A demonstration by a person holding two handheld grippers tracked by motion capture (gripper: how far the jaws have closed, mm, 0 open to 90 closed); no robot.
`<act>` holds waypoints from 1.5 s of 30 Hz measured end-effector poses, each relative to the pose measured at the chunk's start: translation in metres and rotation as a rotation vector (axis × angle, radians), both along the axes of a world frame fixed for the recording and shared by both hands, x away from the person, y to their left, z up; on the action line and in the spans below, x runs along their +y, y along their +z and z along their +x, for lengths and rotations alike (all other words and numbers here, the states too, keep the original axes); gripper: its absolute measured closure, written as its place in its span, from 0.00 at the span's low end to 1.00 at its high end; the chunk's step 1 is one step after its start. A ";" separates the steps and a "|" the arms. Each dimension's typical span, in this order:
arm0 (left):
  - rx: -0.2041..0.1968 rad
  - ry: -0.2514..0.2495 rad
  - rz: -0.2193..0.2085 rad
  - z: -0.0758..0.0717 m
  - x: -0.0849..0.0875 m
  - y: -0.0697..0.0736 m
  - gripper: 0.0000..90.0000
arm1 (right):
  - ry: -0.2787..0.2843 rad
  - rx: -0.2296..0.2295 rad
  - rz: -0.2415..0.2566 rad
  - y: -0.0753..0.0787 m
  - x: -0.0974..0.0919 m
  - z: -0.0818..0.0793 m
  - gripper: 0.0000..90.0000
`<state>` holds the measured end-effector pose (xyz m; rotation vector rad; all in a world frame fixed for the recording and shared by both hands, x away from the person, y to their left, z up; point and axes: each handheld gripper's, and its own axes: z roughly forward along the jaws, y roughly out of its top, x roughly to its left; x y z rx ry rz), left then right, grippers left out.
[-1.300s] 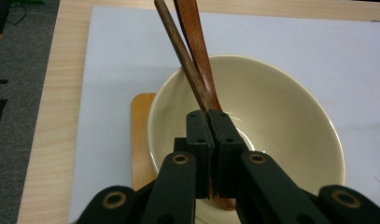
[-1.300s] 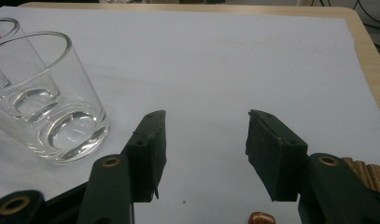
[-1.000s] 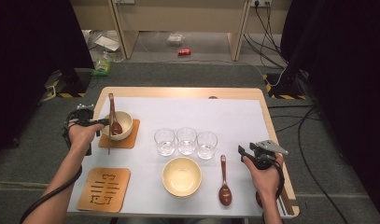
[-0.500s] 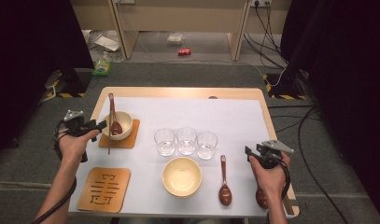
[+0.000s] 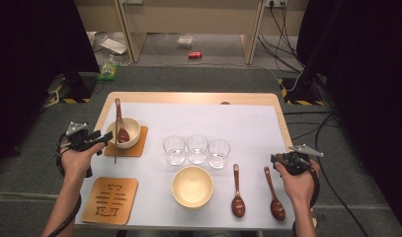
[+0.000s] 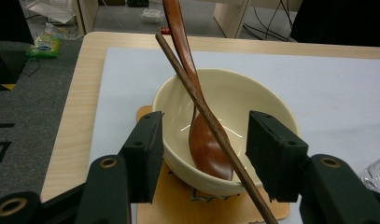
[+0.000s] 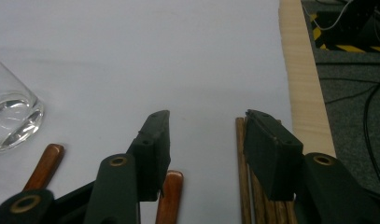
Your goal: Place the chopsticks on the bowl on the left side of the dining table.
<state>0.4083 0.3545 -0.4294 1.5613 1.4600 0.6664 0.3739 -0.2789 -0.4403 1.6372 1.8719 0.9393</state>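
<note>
Two bowls on the desk (image 5: 248, 106): one (image 5: 125, 132) on a coaster holds a spoon (image 5: 120, 126) and chopstick (image 6: 211, 126); another (image 5: 192, 186) sits below three glasses (image 5: 197, 149). Two spoons (image 5: 236, 192) lie right. Left gripper (image 5: 103, 138) released before the bowl; right gripper (image 7: 204, 140) released over chopsticks (image 7: 242, 172).

Left black two-jaw gripper (image 5: 107, 137) pulled back off the cream ceramic bowl (image 5: 123, 132) to the table's left edge, right black two-jaw gripper (image 5: 276, 160) drawn back toward the right edge, second dark brown wooden spoon (image 5: 273, 193) now uncovered beside it

Black jaws, brass-ringed screw holes
</note>
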 end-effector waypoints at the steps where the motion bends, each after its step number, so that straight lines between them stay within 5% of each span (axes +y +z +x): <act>1: -0.002 0.003 -0.001 0.000 0.000 0.000 0.51 | -0.003 0.015 -0.003 0.000 -0.001 0.001 0.58; 7: -0.001 0.009 -0.003 0.000 0.002 0.000 0.51 | -0.019 0.089 -0.014 0.002 -0.008 0.003 0.66; 17: -0.008 0.011 -0.002 -0.002 0.004 0.002 0.50 | -0.034 0.342 -0.080 0.001 -0.014 0.004 0.81; 27: -0.010 -0.001 -0.012 -0.003 0.002 0.003 0.50 | -0.017 0.460 -0.094 -0.003 -0.017 0.005 0.84; 45: -0.009 -0.002 -0.015 -0.005 0.001 0.002 0.50 | 0.002 0.587 -0.137 -0.007 -0.013 0.011 0.92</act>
